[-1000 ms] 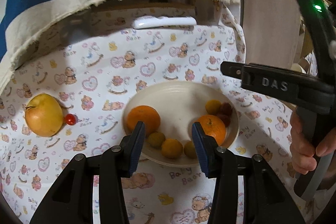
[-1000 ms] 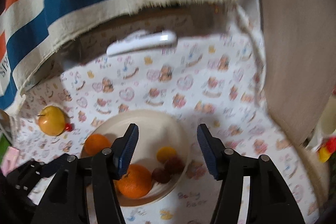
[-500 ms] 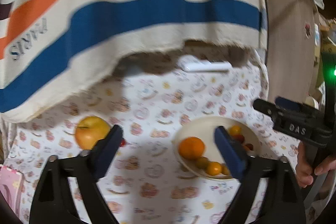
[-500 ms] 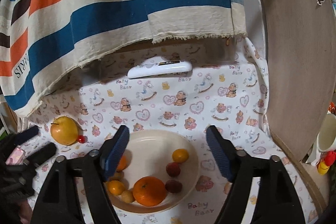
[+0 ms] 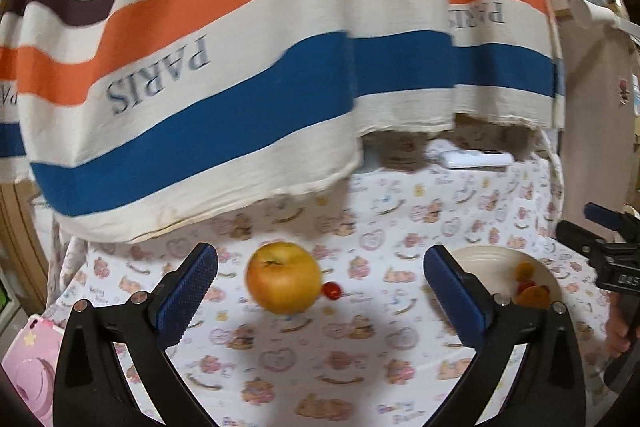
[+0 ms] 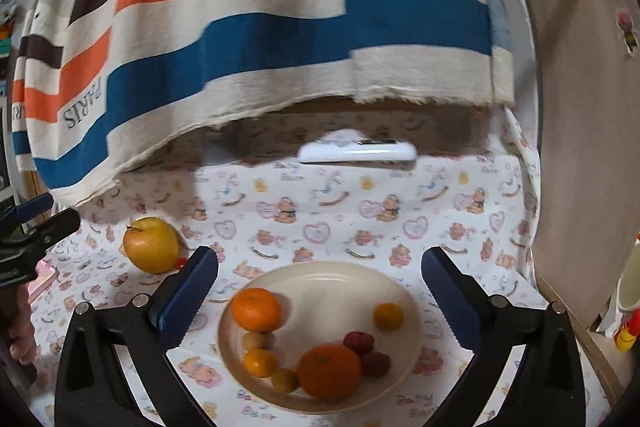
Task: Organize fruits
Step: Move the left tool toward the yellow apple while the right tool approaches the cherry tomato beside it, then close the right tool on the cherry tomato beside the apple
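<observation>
Left gripper [image 5: 320, 291]: jaws opening, now spread wide, holding nothing. Apple [image 5: 283, 278] and a cherry tomato [image 5: 331, 290] lie on the cloth beyond the fingers, framed between them but not touched; tomato sits right against the apple's side.

Right gripper [image 6: 319, 291]: jaws opening, also spread wide, holding nothing. It hangs over the plate [image 6: 332, 273] without contact.

Plate contents, right wrist view: one orange [image 6: 257, 309] at the left rim, a larger orange [image 6: 330, 371] at the near rim, three small yellow-orange fruits in a line between them, one more small yellow fruit [image 6: 387, 315] on the right, two dark red fruits [image 6: 359, 342] beside the larger orange.

Surface: tablecloth [image 6: 320, 211] printed with bears and hearts. White remote [image 6: 357, 151] at the far edge. Pink item [image 5: 28, 363] at the near left corner, kind unclear.

Room: striped fabric [image 5: 224, 67], cream, blue, orange and brown, lettered "PARIS", hangs behind the table. Beige panel [image 6: 588, 147] to the right.
</observation>
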A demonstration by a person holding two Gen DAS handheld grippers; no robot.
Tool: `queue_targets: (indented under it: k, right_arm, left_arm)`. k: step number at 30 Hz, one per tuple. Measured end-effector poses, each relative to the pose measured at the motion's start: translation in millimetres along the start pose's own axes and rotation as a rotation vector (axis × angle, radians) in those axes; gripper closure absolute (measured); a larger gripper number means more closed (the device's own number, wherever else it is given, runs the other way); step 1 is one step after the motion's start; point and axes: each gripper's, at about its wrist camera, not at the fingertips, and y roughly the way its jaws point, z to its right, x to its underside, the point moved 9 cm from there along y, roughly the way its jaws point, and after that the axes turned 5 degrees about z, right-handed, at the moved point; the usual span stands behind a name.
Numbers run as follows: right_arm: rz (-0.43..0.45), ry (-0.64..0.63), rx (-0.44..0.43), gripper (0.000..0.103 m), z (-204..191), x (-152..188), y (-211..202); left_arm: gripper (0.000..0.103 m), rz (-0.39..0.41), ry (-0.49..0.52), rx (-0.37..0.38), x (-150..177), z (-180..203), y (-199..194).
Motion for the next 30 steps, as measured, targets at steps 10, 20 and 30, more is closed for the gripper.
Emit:
queue_targets:
  k: [10, 20, 30]
  right_arm:
    - [-0.120, 0.001, -0.053, 0.000, -59, -8, 25]
    - [-0.377, -0.014, -0.109, 0.035, -140, 32, 103]
    - [-0.611, -0.100, -0.217, 0.066, -177, 91, 161]
  left_arm:
    - [0.001, -0.116, -0.100, -0.054, 27, -75, 30]
    - [0.001, -0.243, -0.216, -0.138, 69, -128, 54]
    - [0.001, -0.287, -0.227, -0.113, 83, -123, 64]
